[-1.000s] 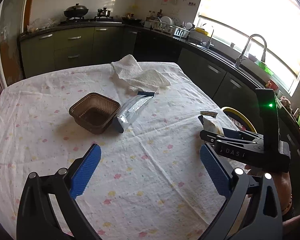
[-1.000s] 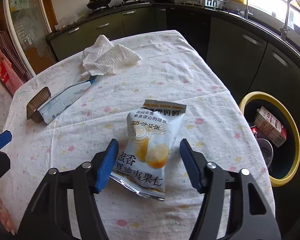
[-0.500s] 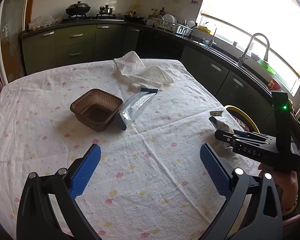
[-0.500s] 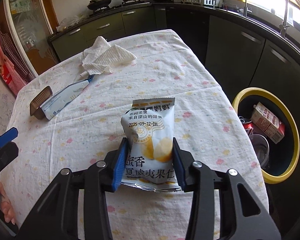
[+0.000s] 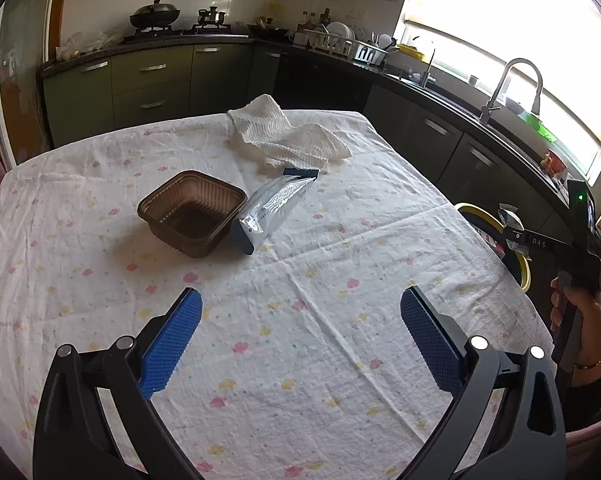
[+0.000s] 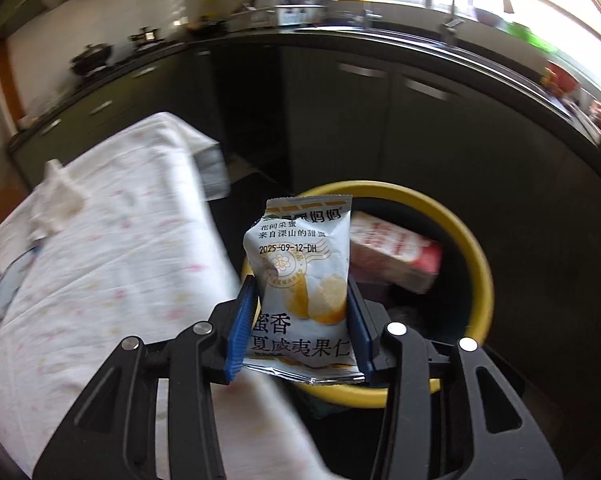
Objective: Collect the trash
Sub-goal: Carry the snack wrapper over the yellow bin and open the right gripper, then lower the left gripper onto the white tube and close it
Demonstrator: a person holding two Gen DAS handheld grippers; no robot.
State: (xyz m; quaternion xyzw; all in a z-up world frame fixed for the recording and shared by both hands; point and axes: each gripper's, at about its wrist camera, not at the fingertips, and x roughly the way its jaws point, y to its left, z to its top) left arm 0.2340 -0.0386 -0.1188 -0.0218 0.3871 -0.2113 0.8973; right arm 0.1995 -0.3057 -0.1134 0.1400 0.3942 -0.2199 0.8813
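Note:
My right gripper (image 6: 298,320) is shut on a white snack packet (image 6: 300,268) and holds it off the table, over the near rim of the yellow-rimmed bin (image 6: 482,256). A pink carton (image 6: 396,252) lies inside the bin. In the left wrist view the right gripper (image 5: 512,232) shows at the far right over the bin (image 5: 524,276), with the packet (image 5: 510,218) in its jaws. My left gripper (image 5: 300,336) stands open above the tablecloth with nothing between its pads. On the table lie a brown plastic tray (image 5: 192,212), a silver pouch (image 5: 274,206) and a crumpled white cloth (image 5: 288,138).
The table with the flowered cloth (image 5: 320,320) has its right edge beside the bin. Dark kitchen cabinets (image 6: 380,120) and a counter with a sink tap (image 5: 512,80) run behind. A hand (image 5: 572,312) grips the right gripper's handle.
The right gripper closed on the snack packet, lifted it off the table and swung it right, over the bin. The left gripper stayed where it was, open.

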